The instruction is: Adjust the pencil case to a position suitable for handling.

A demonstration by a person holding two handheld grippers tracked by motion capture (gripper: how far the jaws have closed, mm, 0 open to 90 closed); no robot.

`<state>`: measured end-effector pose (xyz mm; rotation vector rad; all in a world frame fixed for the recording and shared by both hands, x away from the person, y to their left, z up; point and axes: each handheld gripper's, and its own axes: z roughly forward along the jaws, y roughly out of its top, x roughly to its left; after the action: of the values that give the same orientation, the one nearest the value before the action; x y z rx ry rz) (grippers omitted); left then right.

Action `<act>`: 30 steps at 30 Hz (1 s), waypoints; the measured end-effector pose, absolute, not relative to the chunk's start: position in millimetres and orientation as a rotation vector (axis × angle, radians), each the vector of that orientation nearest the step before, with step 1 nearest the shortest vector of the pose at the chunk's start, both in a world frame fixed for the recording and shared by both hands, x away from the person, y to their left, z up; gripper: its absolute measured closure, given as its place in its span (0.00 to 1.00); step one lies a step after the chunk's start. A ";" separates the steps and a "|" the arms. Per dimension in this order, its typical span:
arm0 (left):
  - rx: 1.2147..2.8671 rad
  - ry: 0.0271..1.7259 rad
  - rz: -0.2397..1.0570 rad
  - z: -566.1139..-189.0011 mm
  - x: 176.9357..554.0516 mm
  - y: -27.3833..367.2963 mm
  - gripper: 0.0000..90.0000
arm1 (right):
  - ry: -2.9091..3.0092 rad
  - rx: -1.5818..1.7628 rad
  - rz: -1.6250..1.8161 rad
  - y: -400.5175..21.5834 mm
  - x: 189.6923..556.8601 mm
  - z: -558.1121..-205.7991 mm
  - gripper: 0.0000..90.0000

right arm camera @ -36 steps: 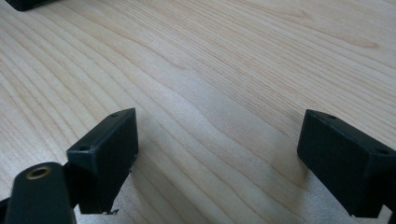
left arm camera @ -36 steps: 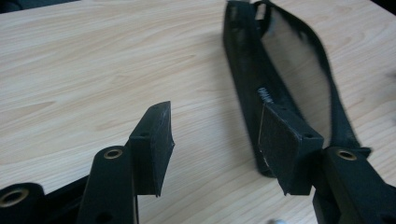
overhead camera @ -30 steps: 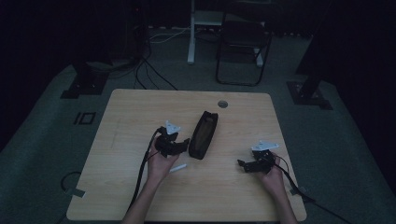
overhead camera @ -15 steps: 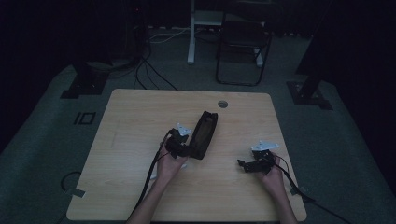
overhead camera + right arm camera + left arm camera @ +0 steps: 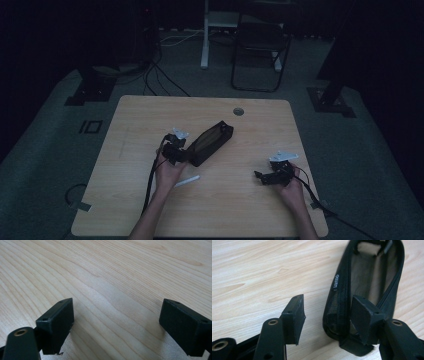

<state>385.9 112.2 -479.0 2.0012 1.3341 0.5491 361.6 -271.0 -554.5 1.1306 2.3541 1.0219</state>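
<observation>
The wooden table (image 5: 150, 120) spans the mid of the high view, w/ a round cable hole (image 5: 238, 111) near its far edge. On it, about centre, lies the black mesh pouch (image 5: 211, 143), long and narrow, set diagonally: far end toward the right, near end toward the left, mouth unzipped so the tan lining shows in the left gripper view. My left gripper (image 5: 176, 152) sits at the pouch's near-left end, hand (image 5: 170, 172) behind it. My left jaws have just been closing a bit but are still apart: in the left gripper view my right-hand pad rests against the pouch's (image 5: 342, 302) near end, inside the rim as far as I can tell, while the other pad stands clear over bare wood, well off the mesh wall. So no pinch yet, pouch edge between the pads. My right gripper (image 5: 274, 175) rests near the right side of the table, well apart from the pouch, jaws spread wide w/ nothing but wood grain between them. A small white stick-like item (image 5: 187, 181) lies just near of my left hand; can't tell what it is.
</observation>
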 end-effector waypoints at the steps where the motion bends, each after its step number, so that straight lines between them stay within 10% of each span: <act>1: 1.987 1.327 0.549 -476.9 385.1 113.6 0.50 | 2.354 1.131 1.022 -271.0 361.6 -554.5 0.14; 30: 2.202 0.988 0.513 -484.4 375.8 64.8 0.77 | 2.354 1.131 1.022 -271.0 361.5 -554.5 0.14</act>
<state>375.8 64.8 -484.4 2.2021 0.9877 0.5133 361.5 -271.0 -554.5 1.1313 2.3543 1.0217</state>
